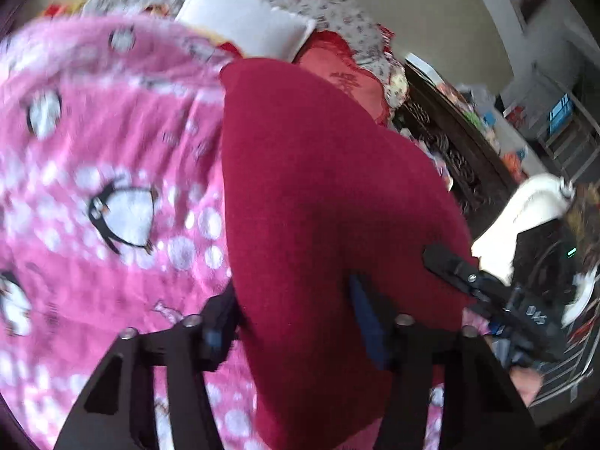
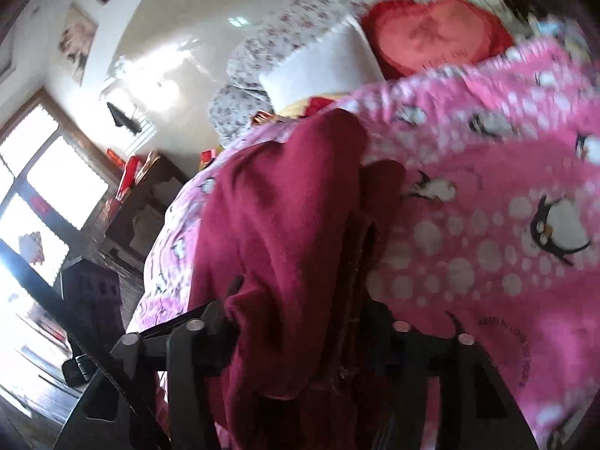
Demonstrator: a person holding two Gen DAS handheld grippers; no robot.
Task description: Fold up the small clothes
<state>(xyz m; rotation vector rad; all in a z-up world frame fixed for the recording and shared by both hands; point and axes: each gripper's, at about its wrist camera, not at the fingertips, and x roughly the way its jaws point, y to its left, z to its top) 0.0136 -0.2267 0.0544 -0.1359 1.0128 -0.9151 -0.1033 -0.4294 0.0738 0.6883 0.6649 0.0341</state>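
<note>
A dark red knit garment (image 1: 318,195) is lifted above a pink penguin-print blanket (image 1: 93,187). In the left wrist view the cloth passes between my left gripper's fingers (image 1: 300,322) and hangs over them; the gripper holds it. The right gripper (image 1: 461,273) shows there at the garment's right edge, pinching it. In the right wrist view the same garment (image 2: 285,232) bunches in folds between my right gripper's fingers (image 2: 300,322), which are largely hidden by cloth. The pink blanket (image 2: 487,225) lies behind and to the right.
A white pillow (image 1: 243,26), a red heart cushion (image 2: 438,37) and a floral quilt (image 2: 292,18) lie at the bed's head. A dark wooden cabinet (image 1: 457,138) with clutter stands beside the bed. A bright window (image 2: 45,180) is on the left.
</note>
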